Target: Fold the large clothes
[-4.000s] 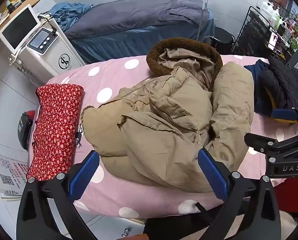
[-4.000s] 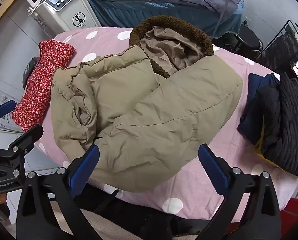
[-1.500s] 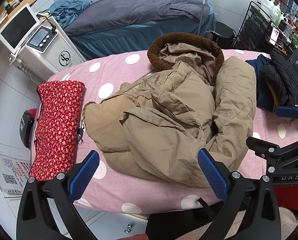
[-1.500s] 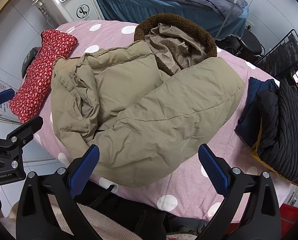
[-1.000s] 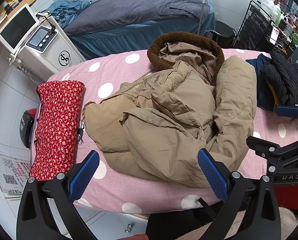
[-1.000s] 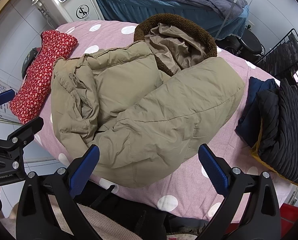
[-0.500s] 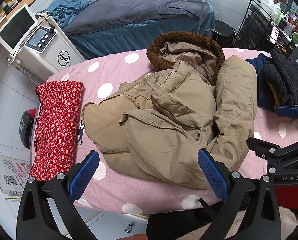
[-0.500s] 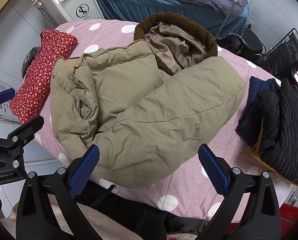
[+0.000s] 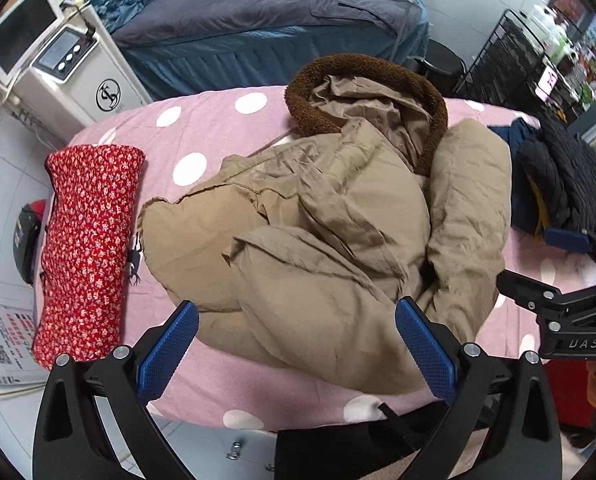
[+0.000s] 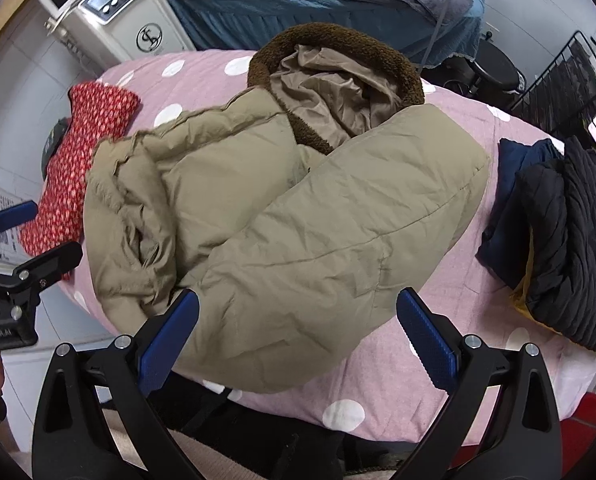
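The left gripper (image 9: 295, 344) is hovering with its jaws spread wide and holding nothing, its blue pads (image 9: 165, 350) hanging over the near hem of the tan padded coat (image 9: 330, 240) without touching it. The right gripper (image 10: 298, 338) is likewise gaping and empty, poised over the coat (image 10: 281, 216) at its near right flank; neither tool is pressing into the fabric.

The coat is lying crumpled in the middle of the pink polka-dot bedspread (image 9: 201, 144), taking up most of the surface. Its brown fleece-trimmed hood (image 9: 370, 92) is pointing away from the person, toward the far side, and one bulky sleeve is folding across the front of the coat. The coat's near hem is reaching almost to the near edge of the bedspread, which is dropping off just below the grippers.

Left of the coat, a red floral cloth (image 9: 89, 248) is lying lengthwise, just beside the coat's left edge with a narrow pink strip between them. Right of the coat, a pile of dark clothes (image 10: 558, 232) is sitting near the bedspread's right edge, a wider band of bare pink separating it from the coat. Beyond the hood, open pink surface is running to the far edge. Further behind the coat, a white machine (image 9: 69, 80) and a grey-covered bed (image 9: 257, 12) are standing.
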`<state>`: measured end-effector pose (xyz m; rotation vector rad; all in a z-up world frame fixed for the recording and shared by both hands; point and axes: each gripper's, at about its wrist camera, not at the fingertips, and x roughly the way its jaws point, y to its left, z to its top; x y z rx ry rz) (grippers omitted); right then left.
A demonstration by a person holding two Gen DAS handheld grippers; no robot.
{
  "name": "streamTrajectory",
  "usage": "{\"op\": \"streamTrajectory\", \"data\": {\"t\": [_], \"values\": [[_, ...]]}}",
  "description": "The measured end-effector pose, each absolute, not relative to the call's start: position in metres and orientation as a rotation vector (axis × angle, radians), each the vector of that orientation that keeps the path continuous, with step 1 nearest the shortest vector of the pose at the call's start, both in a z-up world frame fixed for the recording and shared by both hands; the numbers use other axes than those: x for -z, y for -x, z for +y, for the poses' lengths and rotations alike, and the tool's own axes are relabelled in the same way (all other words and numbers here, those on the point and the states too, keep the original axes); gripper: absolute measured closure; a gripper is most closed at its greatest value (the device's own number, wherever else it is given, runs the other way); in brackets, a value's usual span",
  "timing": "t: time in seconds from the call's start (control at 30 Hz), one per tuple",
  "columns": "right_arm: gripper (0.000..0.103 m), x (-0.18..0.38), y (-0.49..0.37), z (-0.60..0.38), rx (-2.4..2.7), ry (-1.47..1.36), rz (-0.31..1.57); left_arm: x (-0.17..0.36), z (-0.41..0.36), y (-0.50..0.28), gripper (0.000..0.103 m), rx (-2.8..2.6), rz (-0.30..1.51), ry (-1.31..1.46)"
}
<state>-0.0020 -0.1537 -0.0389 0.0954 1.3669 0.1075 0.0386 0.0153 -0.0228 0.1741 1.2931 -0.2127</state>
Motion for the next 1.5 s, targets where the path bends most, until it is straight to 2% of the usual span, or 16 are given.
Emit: {"op": "streamTrajectory", "data": {"t": [0.2, 0.4, 0.57, 0.73, 0.8, 0.83, 0.87, 0.93, 0.97, 1.07, 1.1, 1.13, 1.2, 1.33, 1.4, 1.5], "values": [[0.006, 0.043, -0.031, -0.182, -0.060, -0.172, 1.300, 0.027, 0.031, -0.093, 0.009, 0.168, 1.276, -0.157], [0.006, 0.053, -0.103, -0.208, -0.024, -0.206, 1.259, 0.043, 0.036, -0.191, 0.009, 0.202, 1.275, -0.084], [0.006, 0.083, -0.178, -0.240, 0.106, -0.243, 1.246, 0.088, 0.010, -0.274, 0.008, 0.231, 1.339, -0.082], [0.006, 0.156, -0.240, -0.265, 0.168, -0.261, 1.424, 0.165, -0.036, -0.331, 0.009, 0.312, 1.481, -0.100], [0.012, 0.186, -0.254, -0.268, 0.145, -0.288, 1.504, 0.197, -0.057, -0.344, 0.014, 0.335, 1.527, -0.161], [0.023, 0.202, -0.259, -0.269, 0.131, -0.312, 1.544, 0.220, -0.070, -0.351, 0.023, 0.358, 1.578, -0.178], [0.032, 0.215, -0.263, -0.271, 0.132, -0.328, 1.577, 0.231, -0.075, -0.355, 0.027, 0.375, 1.616, -0.167], [0.046, 0.231, -0.269, -0.271, 0.133, -0.323, 1.589, 0.261, -0.089, -0.358, 0.041, 0.432, 1.726, -0.112], [0.061, 0.240, -0.270, -0.270, 0.132, -0.297, 1.602, 0.274, -0.096, -0.356, 0.045, 0.445, 1.758, -0.126], [0.084, 0.246, -0.264, -0.269, 0.140, -0.250, 1.598, 0.285, -0.105, -0.349, 0.059, 0.439, 1.743, -0.195], [0.086, 0.239, -0.260, -0.267, 0.127, -0.224, 1.563, 0.281, -0.104, -0.344, 0.073, 0.459, 1.723, -0.178], [0.089, 0.231, -0.255, -0.265, 0.121, -0.186, 1.528, 0.277, -0.104, -0.342, 0.079, 0.468, 1.706, -0.171], [0.091, 0.212, -0.243, -0.264, 0.122, -0.148, 1.454, 0.257, -0.102, -0.334, 0.085, 0.486, 1.633, -0.191], [0.094, 0.153, -0.198, -0.268, 0.070, -0.228, 1.262, 0.187, -0.100, -0.304, 0.088, 0.581, 1.460, -0.147], [0.102, 0.121, -0.171, -0.275, 0.016, -0.331, 1.164, 0.151, -0.100, -0.284, 0.088, 0.633, 1.372, -0.146], [0.102, 0.057, -0.126, -0.279, -0.091, -0.373, 0.937, 0.091, -0.100, -0.244, 0.088, 0.722, 1.245, -0.151]]}}
